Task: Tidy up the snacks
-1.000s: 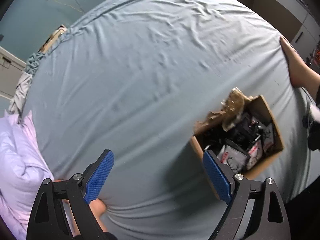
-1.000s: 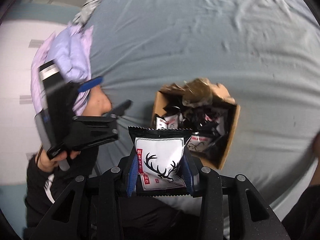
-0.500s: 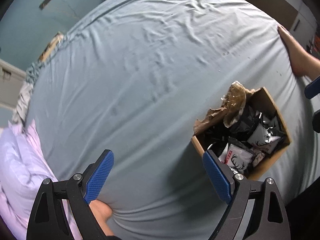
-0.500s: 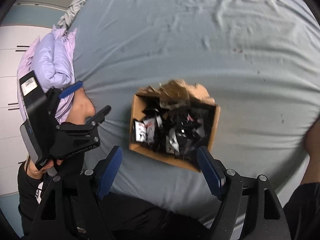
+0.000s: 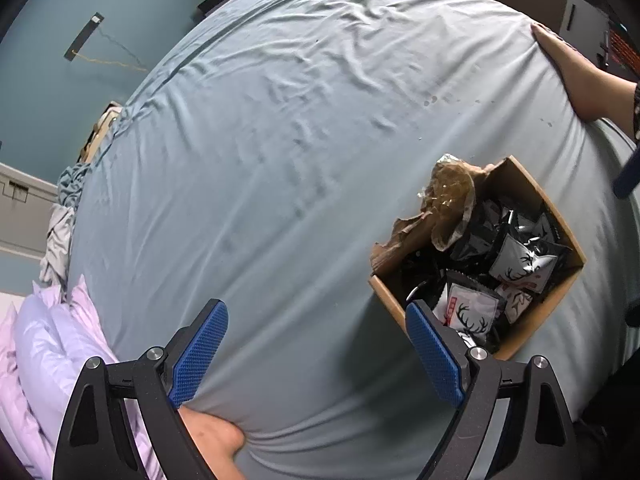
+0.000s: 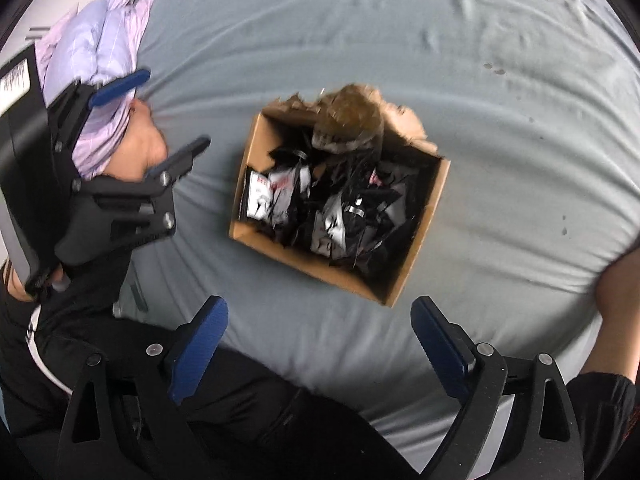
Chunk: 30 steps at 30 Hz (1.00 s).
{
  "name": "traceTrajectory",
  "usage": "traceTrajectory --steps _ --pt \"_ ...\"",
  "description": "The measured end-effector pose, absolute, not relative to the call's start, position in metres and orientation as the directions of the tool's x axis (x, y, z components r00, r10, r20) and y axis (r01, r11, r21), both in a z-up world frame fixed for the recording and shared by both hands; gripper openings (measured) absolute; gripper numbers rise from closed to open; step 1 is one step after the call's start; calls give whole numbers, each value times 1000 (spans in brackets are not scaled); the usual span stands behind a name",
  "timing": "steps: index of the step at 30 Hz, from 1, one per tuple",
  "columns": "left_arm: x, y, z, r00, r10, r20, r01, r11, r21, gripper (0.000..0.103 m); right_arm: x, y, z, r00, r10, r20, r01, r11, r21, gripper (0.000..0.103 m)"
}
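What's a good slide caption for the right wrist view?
Open right claw above a box of snack packs on a bed, left claw alongside.

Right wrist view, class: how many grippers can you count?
2. The right gripper spans the bottom edge, its jaws having just been opening, nothing between them. The left gripper is at the left, beside the box, open. None seems hidden.

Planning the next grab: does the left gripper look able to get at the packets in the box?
Probably yes: the left gripper is open, the box is open-topped beside it, and the packets lie uncovered.
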<state>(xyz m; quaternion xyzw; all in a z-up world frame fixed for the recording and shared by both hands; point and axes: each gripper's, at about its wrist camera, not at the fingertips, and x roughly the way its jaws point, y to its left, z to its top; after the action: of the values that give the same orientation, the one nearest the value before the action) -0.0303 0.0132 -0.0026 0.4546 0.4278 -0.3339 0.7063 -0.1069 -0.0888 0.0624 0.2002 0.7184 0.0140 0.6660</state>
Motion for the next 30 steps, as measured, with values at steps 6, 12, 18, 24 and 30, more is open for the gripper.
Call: traceTrajectory --steps 6,12,18,24,30 --pt "-28 15 -7 415 -71 -907 859 359 365 92 -105 -89 57 -41 267 -963 250 936 249 94" --pt "-28 14 -10 411 -78 -908 860 362 358 92 -101 -85 55 -51 232 -971 223 951 215 95" --pt "-28 14 -9 403 -85 -911 858 382 344 92 -99 -83 49 -63 203 -977 209 960 186 95" --pt "-29 13 -10 407 -78 -910 857 377 351 92 -99 -83 45 -70 201 -977 211 960 183 95" --pt "-27 14 -10 405 -75 -911 854 387 347 92 -99 -85 45 -71 203 -977 218 959 183 95"
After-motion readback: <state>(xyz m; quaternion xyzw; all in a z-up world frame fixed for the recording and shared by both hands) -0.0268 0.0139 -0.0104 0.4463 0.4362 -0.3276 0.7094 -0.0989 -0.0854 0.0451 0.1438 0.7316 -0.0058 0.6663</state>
